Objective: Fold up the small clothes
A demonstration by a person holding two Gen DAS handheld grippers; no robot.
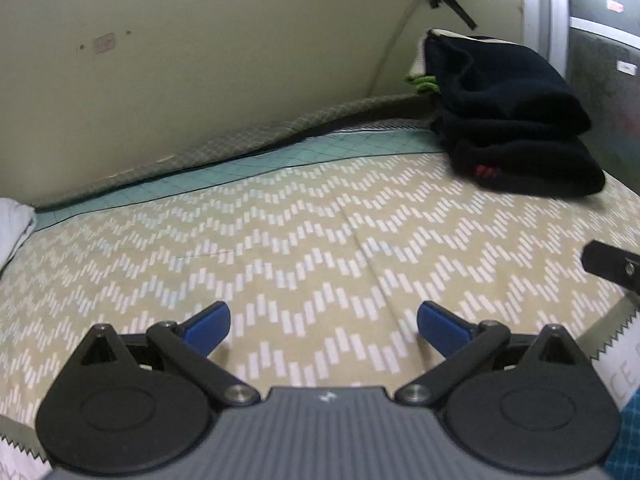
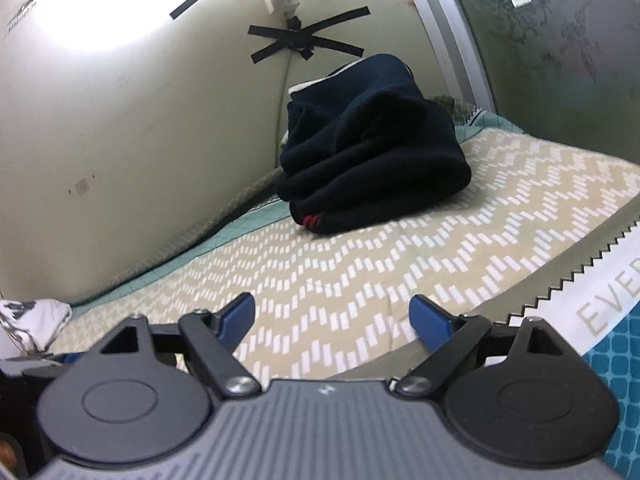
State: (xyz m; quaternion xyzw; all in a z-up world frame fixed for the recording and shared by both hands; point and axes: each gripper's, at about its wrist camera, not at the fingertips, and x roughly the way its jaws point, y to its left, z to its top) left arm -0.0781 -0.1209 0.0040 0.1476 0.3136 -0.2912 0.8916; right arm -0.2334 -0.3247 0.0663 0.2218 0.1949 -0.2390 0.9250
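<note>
Both grippers sit low over the zigzag-patterned cloth (image 1: 304, 232) with nothing in them. The left gripper (image 1: 323, 326) has its blue fingers (image 1: 208, 326) spread wide apart, and the right gripper (image 2: 332, 318) is just as wide. The folded stack of dark clothes (image 2: 372, 176) sits at about 12 o'clock in the right wrist view, near the wall, and at 2 o'clock in the left one. A pale crumpled garment (image 2: 34, 318) lies at 9 o'clock.

Black-linked tool (image 1: 323, 326), blue pads (image 1: 208, 326), ribbed grey body.
</note>
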